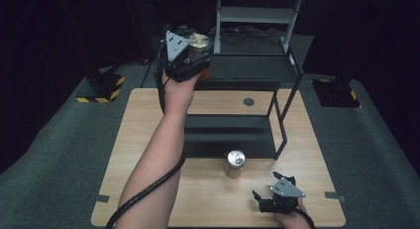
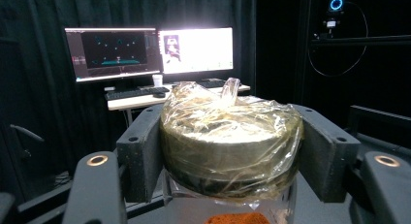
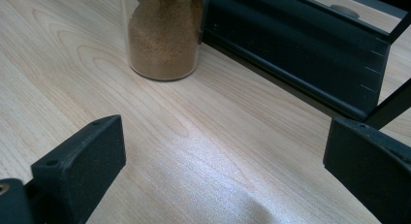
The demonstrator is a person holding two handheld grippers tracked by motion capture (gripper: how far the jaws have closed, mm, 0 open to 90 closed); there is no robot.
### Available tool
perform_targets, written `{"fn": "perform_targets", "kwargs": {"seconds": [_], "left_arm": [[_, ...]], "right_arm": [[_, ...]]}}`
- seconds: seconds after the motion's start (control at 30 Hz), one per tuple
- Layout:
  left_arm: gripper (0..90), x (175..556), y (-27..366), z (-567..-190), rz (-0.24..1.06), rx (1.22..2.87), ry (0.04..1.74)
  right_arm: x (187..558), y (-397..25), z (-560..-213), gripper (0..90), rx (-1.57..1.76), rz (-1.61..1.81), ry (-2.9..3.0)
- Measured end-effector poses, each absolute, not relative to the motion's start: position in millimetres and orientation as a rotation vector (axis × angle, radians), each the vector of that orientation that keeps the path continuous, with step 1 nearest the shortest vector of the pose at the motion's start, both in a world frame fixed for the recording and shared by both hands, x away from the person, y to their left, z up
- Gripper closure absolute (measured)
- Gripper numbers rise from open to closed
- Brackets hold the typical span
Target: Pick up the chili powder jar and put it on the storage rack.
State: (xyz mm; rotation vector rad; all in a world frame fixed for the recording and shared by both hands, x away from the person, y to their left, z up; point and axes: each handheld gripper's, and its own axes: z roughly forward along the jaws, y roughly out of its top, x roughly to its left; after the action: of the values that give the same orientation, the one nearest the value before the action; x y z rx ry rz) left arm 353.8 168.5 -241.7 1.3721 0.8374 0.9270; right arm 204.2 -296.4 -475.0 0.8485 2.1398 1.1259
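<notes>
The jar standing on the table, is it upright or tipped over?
Upright. The jar stands on its base on the table, silver lid facing up; in the right gripper view its flat bottom rests on the wood, brown powder settled inside.

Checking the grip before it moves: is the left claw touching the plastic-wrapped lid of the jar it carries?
Touching. In the left gripper view, the left claw has both black jaws pressed against the sides of the plastic-wrapped lid.
</notes>
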Motion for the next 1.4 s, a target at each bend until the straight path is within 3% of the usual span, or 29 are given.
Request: {"fn": "perform_targets", "kwargs": {"seconds": [0.17, 0.33, 1.4], "left_arm": [[23.8, 354, 167, -239, 0.927, 1.377, 0.861], [0.6, 352, 163, -238, 0.934, 1.373, 0.886], [0.4, 286, 178, -252, 0.96, 1.376, 0.835]], "right_arm": [[204, -297, -475, 0.3, 0.849, 1.127, 2.14], [204, -297, -475, 0.3, 0.851, 1.129, 2.14], [204, -295, -475, 0.3, 0.842, 1.117, 2.142]]}}
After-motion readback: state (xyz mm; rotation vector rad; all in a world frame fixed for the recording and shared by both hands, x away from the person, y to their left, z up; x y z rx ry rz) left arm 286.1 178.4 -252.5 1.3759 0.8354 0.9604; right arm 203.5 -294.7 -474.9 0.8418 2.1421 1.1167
